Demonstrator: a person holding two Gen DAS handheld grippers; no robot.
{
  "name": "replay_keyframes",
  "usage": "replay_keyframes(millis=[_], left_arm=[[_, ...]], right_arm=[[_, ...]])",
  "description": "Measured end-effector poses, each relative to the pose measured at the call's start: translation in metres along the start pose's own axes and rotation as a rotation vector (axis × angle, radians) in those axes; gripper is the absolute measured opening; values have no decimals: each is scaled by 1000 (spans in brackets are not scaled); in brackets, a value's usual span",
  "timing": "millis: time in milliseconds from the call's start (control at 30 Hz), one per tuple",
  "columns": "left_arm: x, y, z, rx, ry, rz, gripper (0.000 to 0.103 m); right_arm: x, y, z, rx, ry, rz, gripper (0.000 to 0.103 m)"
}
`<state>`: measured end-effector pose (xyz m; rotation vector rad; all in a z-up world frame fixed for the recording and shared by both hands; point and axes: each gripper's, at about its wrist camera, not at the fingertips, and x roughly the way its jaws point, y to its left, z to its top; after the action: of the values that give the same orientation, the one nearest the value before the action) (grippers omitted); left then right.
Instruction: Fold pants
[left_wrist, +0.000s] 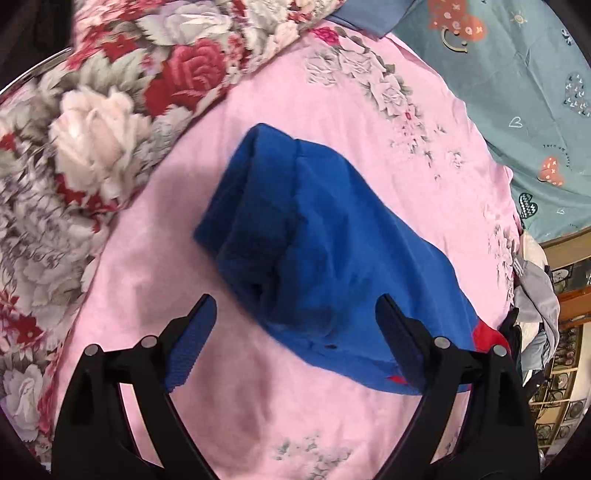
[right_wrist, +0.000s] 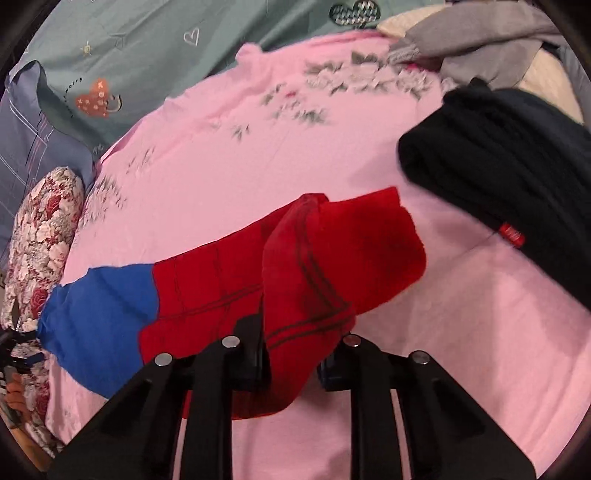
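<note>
2 wrist fisheyes, angled steeply down, close over shared pants (left_wrist: 325, 258)

The teal sheet (right_wrist: 122, 55) bears the printed word "worry" beside an orange heart, while the red tag (right_wrist: 511, 233) on the black garment (right_wrist: 517, 166) is unreadable.
</note>
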<state>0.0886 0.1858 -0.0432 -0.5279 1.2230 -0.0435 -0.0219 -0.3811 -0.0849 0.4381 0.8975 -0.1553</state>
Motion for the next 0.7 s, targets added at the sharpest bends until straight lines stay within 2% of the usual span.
replay_keyframes(millis=[67,167,200,233,300,367,400,433,600,700], left_arm=[[10,-6,3,0,25,21,89],[27,-6,6,-36,71,-2,86],[31,-6,7,-49,72,-15,79],[35,-7,9,-52,76,-14,68],[42,-7,11,-64,82,17,57],[42,-8,12,-72,75,26,42],[40,-10,12,-64,65,37,30],[37,-13,12,-49,51,45,28],[8,-19,8,19,-42,122,21],[-21,-14,8,20,-164,200,21]], right_arm=[[5,6,-1,-36,15,-35,21],[8,8,-5,-60,24,-58,23],[8,6,-5,-53,21,-47,23],[7,6,-4,-50,21,-41,24],[9,4,-4,-50,33,-34,24],[9,4,-4,-48,34,-28,24],[9,4,-4,-47,35,-27,24],[10,4,-4,-46,37,-26,25],[8,2,-3,-33,45,-27,28],[2,-1,-2,-14,39,-16,30]])
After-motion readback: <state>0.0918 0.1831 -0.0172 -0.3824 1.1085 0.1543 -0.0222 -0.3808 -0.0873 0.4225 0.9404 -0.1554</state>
